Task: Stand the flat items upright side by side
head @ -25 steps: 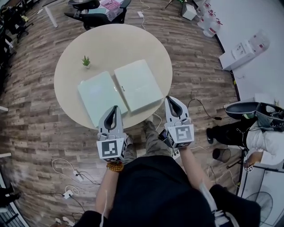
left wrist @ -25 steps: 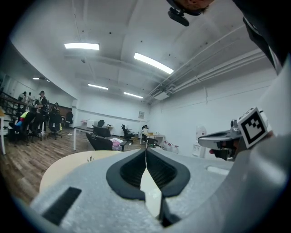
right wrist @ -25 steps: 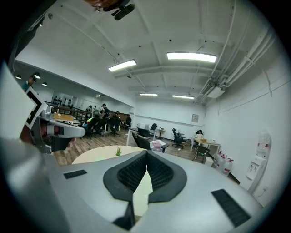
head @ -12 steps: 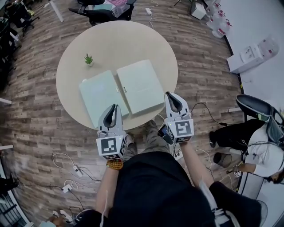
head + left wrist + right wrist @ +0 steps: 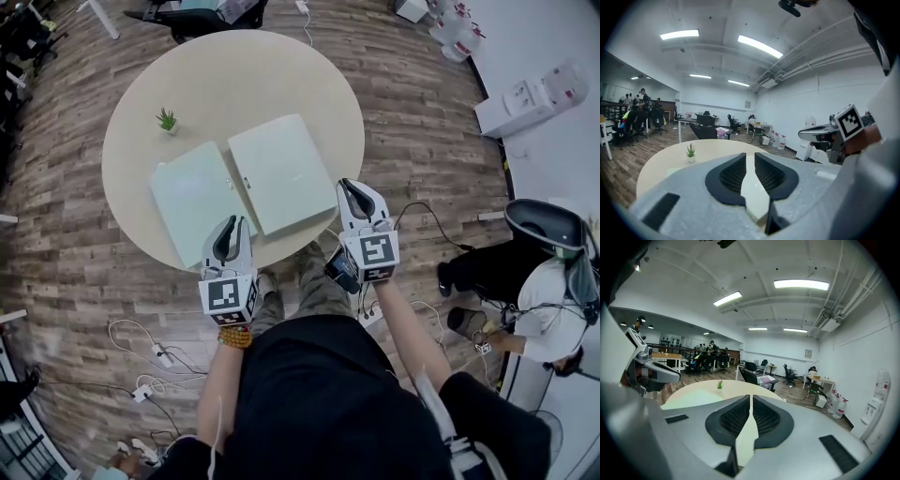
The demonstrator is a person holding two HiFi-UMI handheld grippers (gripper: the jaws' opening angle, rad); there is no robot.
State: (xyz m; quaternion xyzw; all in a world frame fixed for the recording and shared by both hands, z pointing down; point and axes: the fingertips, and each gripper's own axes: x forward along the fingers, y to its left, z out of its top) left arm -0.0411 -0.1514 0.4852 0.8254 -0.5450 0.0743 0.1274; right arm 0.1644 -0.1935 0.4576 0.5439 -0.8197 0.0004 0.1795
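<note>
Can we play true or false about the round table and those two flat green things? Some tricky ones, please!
1. The left flat item and the right flat item lie flat, side by side. True.
2. The table is square. False: it is round.
3. A little plant stands on the table. True.
4. Each gripper holds a flat item. False: the left gripper and the right gripper are empty; their jaws have just been opening slightly, with nothing between them.

Left flat item (image 5: 192, 202)'s near corner under left gripper (image 5: 236, 225); chair (image 5: 202, 21) cropped at top.
</note>
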